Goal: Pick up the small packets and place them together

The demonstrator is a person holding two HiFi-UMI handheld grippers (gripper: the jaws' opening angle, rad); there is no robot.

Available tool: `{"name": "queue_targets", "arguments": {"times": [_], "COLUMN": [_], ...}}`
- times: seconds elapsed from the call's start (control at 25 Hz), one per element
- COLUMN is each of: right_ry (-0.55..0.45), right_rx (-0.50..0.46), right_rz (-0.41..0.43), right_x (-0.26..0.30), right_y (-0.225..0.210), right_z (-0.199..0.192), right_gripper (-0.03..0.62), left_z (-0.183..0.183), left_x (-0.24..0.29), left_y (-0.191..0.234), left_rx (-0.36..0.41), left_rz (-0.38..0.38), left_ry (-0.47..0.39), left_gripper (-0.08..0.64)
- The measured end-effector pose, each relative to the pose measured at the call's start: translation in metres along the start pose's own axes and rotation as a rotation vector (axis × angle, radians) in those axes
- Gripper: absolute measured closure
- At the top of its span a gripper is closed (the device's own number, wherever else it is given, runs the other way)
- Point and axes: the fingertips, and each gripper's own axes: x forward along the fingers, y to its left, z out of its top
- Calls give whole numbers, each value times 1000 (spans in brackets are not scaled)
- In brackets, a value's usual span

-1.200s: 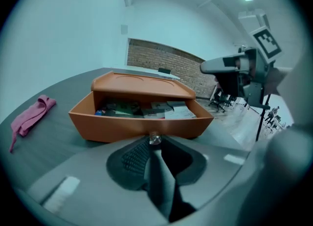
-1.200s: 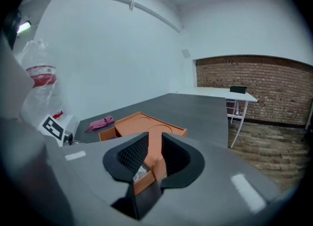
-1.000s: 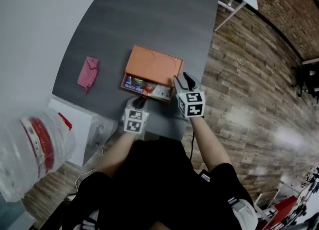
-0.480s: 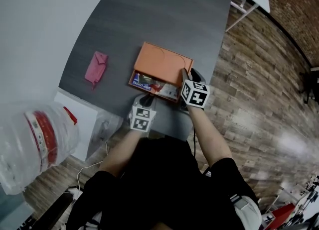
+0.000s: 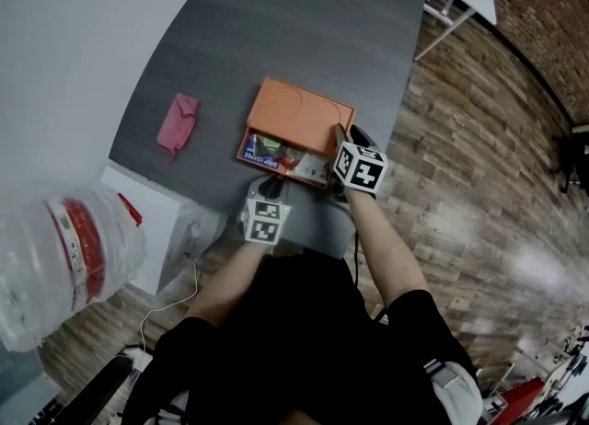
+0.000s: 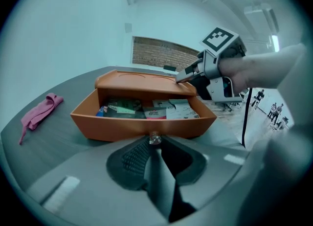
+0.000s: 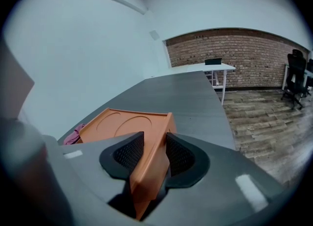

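Observation:
An orange box [image 5: 299,120] lies on the grey table [image 5: 304,28] with its drawer [image 6: 142,124] pulled out toward me. Several small packets [image 6: 146,108] lie inside the drawer. My left gripper [image 6: 154,144] is shut on the small metal knob [image 6: 154,138] at the drawer's front. My right gripper [image 7: 150,154] is shut on the box's near right corner [image 7: 146,161], one pad on each side of the orange wall. In the head view the left gripper [image 5: 269,178] is at the drawer's front and the right gripper [image 5: 340,133] at the box's right edge.
A pink cloth [image 5: 178,125] lies on the table left of the box. A large water bottle [image 5: 64,267] stands off the table at the lower left. The table's right edge [image 5: 405,74] runs close beside the box, with wood floor beyond it.
My right gripper has rolled and sunk a little at the box's right corner. The left gripper has stayed at the drawer front.

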Motion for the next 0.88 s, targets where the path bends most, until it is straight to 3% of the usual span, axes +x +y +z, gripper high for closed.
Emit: {"name": "queue_targets", "arguments": {"times": [0.88], "right_ry": [33], "right_rx": [25], "right_rz": [-1], "right_x": [2], "right_y": [-3], "right_z": [0], "right_gripper": [446], "left_z": [-30], "left_x": [-23], "left_y": [-4], "left_rx": [-1], "left_rz": [-6], "left_ry": [22], "left_gripper": [489]}}
